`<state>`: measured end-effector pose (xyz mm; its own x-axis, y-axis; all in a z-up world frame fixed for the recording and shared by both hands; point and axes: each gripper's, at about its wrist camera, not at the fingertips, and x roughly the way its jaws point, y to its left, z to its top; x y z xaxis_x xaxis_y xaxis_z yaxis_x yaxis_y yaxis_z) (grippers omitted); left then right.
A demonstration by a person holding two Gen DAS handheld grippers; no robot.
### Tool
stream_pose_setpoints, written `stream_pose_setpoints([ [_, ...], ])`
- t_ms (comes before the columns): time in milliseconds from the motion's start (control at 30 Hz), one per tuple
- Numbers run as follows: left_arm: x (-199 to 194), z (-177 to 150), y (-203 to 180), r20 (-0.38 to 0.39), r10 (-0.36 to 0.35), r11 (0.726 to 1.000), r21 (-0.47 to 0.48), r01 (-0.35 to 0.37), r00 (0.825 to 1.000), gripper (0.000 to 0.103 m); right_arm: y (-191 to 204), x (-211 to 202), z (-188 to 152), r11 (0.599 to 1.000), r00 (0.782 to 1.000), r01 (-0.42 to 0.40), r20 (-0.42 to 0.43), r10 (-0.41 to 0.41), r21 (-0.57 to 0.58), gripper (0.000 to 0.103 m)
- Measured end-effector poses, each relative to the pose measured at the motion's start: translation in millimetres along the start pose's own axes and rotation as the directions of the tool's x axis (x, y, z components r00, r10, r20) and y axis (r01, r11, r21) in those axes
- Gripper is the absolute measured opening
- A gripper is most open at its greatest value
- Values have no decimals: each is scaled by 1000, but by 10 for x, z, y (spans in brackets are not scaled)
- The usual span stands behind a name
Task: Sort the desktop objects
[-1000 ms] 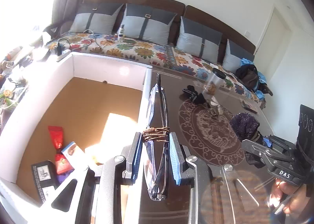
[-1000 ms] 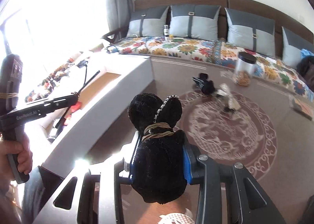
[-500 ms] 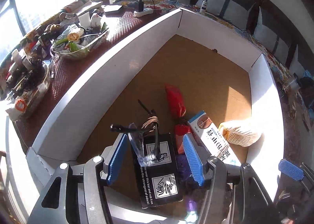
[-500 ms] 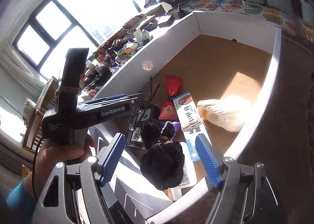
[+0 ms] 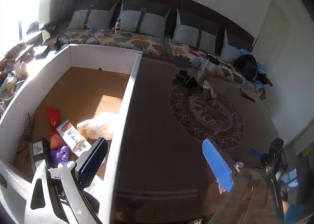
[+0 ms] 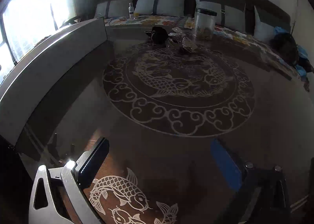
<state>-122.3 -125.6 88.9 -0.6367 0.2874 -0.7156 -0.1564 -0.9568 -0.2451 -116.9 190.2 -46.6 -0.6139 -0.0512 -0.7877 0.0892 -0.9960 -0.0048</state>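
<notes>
Setting: a home living room. Evidence: a long bench sofa with a dark brown padded backrest and a floral seat cushion is running across the top of both views; grey strapped throw pillows are leaning along it. A dark glass-topped table with a pale koi-and-cloud medallion is filling the centre. Daylight is pouring through a curtained window at upper left. A clear lidded storage jar is standing on the table at upper centre.
</notes>
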Motion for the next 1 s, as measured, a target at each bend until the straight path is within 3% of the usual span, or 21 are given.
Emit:
stream_pose_setpoints([
  [67, 348, -105, -371, -55, -22, 998, 51, 25, 998, 100, -314, 2, -147, 998, 999, 38, 9, -38, 47, 103],
  [133, 755, -247, -636, -108, 16, 996, 91, -7, 994, 100, -507, 0, -200, 994, 998, 58, -3, -58, 92, 103],
  [267, 1502, -451, -839, -195, 76, 995, 84, -61, 978, 100, -524, 69, -93, 995, 997, 76, -21, -74, 69, 103],
  [367, 1804, -476, -919, -203, 83, 996, 50, -74, 976, 100, -466, 101, -107, 996, 996, 85, -31, -84, 36, 103],
  [800, 2246, -231, -1066, -155, 198, 969, 178, -170, 968, 101, -636, 240, -82, 988, 996, 74, -67, -66, 136, 103],
  [1000, 2218, -279, -1032, -116, 181, 970, 187, -158, 977, 103, -574, 267, -94, 988, 994, 100, -62, -94, 116, 103],
])
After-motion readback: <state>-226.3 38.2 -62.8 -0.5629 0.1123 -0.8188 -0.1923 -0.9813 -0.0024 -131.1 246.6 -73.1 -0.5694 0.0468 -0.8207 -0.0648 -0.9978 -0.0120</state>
